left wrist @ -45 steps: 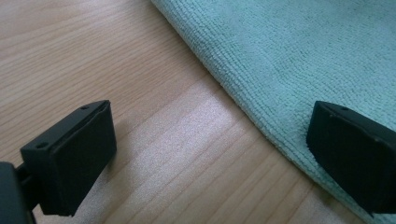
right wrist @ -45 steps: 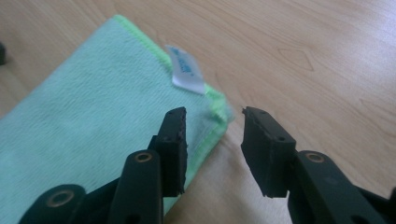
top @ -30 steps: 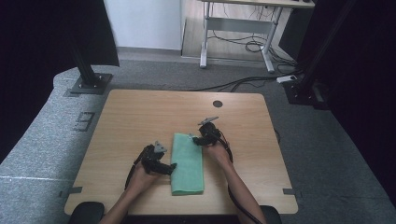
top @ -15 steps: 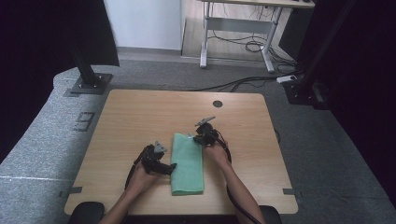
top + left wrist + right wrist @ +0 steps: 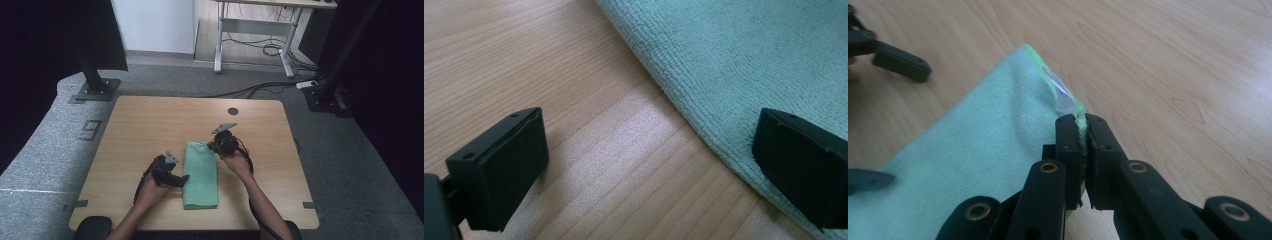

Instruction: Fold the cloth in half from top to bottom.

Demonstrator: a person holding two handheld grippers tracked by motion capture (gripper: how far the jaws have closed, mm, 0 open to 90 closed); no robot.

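Observation:
A folded green cloth (image 5: 201,175) lies lengthwise on the wooden table (image 5: 150,125). My right gripper (image 5: 212,146) is at the cloth's far right corner. In the right gripper view its jaws (image 5: 1079,122) are shut on the edge of the cloth (image 5: 988,150), just below a small white tag (image 5: 1062,97), and that corner is lifted a little. My left gripper (image 5: 181,180) sits at the cloth's left edge, open. In the left gripper view (image 5: 649,165) one jaw is over bare wood and the other over the cloth (image 5: 749,60), with the hem between them.
A dark round grommet hole (image 5: 233,111) sits near the table's far edge. Black stand bases (image 5: 95,90) (image 5: 325,97) rest on the grey floor beyond the table. Cables run under a white-legged desk (image 5: 250,35) at the back.
The right gripper has risen slightly with the cloth's far right corner pinched in it. The left gripper has stayed in place.

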